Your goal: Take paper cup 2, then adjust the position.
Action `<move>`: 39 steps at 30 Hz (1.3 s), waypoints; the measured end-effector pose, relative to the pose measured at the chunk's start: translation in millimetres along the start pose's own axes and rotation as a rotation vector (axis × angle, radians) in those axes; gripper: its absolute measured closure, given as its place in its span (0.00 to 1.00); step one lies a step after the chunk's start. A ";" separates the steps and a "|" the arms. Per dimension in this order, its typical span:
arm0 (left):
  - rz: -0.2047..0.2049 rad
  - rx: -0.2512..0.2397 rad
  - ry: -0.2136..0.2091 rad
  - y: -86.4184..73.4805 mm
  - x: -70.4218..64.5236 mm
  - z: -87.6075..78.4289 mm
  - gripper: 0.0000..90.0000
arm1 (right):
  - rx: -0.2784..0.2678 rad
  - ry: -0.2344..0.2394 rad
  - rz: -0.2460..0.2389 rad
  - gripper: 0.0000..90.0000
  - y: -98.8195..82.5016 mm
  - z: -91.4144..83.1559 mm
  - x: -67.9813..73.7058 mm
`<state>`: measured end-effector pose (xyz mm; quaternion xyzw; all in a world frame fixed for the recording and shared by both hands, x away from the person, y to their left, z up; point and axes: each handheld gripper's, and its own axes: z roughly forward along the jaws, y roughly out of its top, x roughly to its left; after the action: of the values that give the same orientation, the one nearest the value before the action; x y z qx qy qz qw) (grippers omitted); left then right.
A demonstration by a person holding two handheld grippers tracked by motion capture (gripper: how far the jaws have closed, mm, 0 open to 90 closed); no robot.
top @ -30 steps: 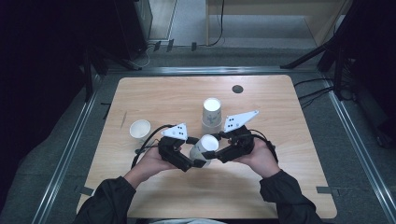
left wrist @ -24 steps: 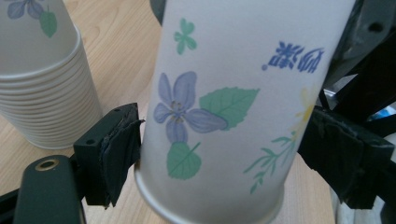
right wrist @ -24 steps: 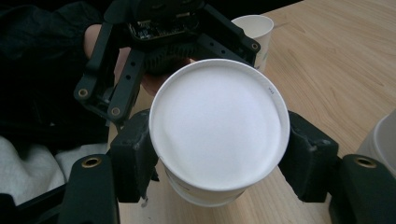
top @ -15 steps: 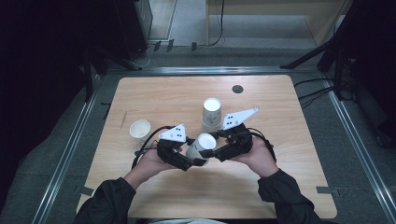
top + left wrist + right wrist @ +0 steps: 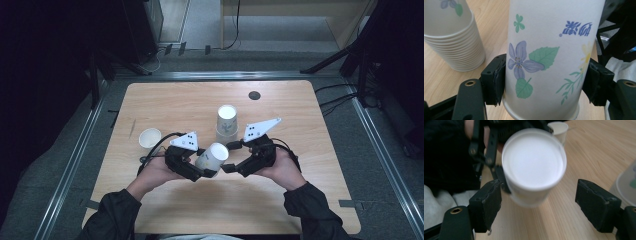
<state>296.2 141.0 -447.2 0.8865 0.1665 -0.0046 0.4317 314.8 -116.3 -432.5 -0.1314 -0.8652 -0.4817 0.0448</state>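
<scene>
High view: at lower centre of the frame my left gripper (image 5: 207, 172) pinches a paper cup (image 5: 212, 157) above the table (image 5: 300, 200); my right gripper (image 5: 231, 159) has just been opening, jaws spread beside it.

Left gripper view: both pads press the flowered cup (image 5: 549, 57); a cup stack (image 5: 451, 40) stands upper left.

Right gripper view: the cup (image 5: 534, 167) sits centre, between parted jaws; a single cup (image 5: 558, 129) at the top.
</scene>
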 end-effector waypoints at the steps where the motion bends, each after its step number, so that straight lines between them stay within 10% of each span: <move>1: 0.004 0.001 0.004 0.5 0.1 -0.9 0.33 | 0.020 -0.011 -0.009 0.24 -4.1 -0.4 -0.1; 22: 0.079 0.215 0.017 2.9 11.2 12.4 0.33 | 0.104 -0.053 -0.022 0.27 -31.0 14.1 -4.8; 39: 0.141 0.348 -0.078 3.1 8.5 46.6 0.32 | 0.105 -0.050 -0.035 0.27 -35.9 16.4 0.8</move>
<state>311.4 105.9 -475.3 0.9564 0.0838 -0.0372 0.2774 305.1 -120.3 -470.5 -0.1258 -0.8923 -0.4330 0.0217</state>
